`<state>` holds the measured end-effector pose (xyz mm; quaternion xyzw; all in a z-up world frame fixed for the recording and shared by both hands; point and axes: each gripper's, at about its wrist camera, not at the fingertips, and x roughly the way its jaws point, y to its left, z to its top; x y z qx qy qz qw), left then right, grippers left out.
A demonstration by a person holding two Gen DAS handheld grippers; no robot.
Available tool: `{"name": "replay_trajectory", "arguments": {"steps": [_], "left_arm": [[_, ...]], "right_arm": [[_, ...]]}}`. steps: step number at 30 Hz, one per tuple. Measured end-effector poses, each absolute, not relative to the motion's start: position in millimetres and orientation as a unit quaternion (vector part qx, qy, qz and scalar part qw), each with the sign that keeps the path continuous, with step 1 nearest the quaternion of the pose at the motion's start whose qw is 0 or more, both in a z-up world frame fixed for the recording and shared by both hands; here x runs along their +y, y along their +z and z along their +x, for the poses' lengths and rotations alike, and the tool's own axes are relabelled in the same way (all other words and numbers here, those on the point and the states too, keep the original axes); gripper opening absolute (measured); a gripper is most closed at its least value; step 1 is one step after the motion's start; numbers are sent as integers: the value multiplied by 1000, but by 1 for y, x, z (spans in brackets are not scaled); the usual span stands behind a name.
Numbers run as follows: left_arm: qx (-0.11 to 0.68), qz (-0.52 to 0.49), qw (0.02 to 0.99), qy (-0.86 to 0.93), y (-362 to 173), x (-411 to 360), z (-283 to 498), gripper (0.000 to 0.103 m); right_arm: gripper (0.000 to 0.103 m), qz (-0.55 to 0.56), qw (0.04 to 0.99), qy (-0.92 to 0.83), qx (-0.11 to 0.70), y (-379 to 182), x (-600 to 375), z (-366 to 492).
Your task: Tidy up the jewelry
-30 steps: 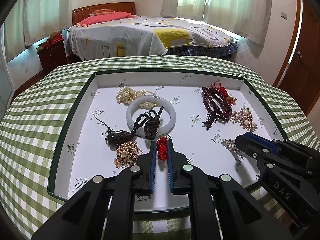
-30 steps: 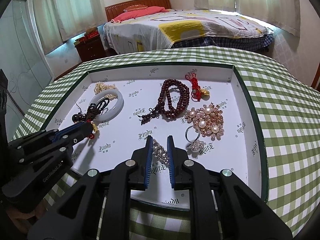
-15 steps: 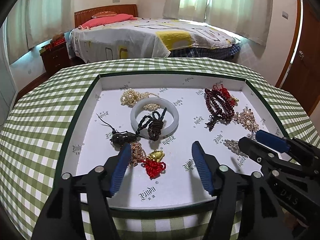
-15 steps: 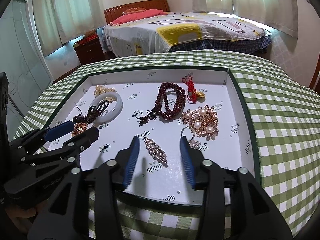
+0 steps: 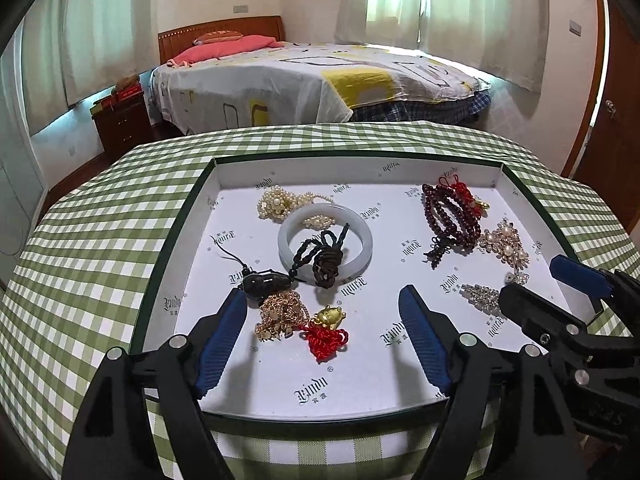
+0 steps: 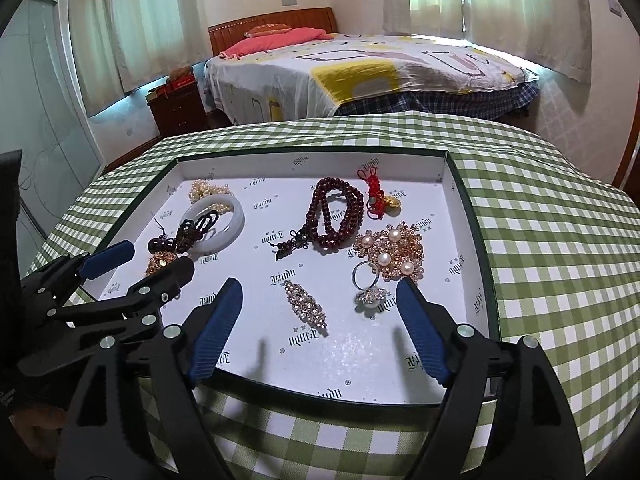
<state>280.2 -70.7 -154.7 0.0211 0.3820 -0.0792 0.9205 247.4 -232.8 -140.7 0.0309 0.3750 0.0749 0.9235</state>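
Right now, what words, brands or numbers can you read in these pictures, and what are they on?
"Yindu": logo printed over and over on the white tray lining.
Small characters under each logo: too small to read.
Lettering on the right gripper body, left wrist view: blurred, unreadable.

On the desk [image 5: 100,220] we see a tray [image 5: 176,240]: bangle [image 5: 364,240] at ten o'clock, bead strand [image 6: 340,216] at one, brooch [image 6: 394,250] at three, bed [image 6: 360,68] behind.

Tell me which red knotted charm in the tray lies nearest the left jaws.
The red knotted charm with the gold figure, lying between the open left jaws; the other red charm sits at the far wall beside the dark beads.
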Motion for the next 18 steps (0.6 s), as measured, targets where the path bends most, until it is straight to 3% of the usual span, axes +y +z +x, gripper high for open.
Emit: {"name": "replay_trajectory", "arguments": {"steps": [9, 18], "left_arm": [[377, 19, 923, -79, -152, -66, 279, 77], [372, 8, 925, -73, -148, -59, 276, 77]], "right_arm": [[87, 32, 928, 70, 364, -135, -235, 245], [87, 36, 928, 60, 367, -137, -241, 242]]}}
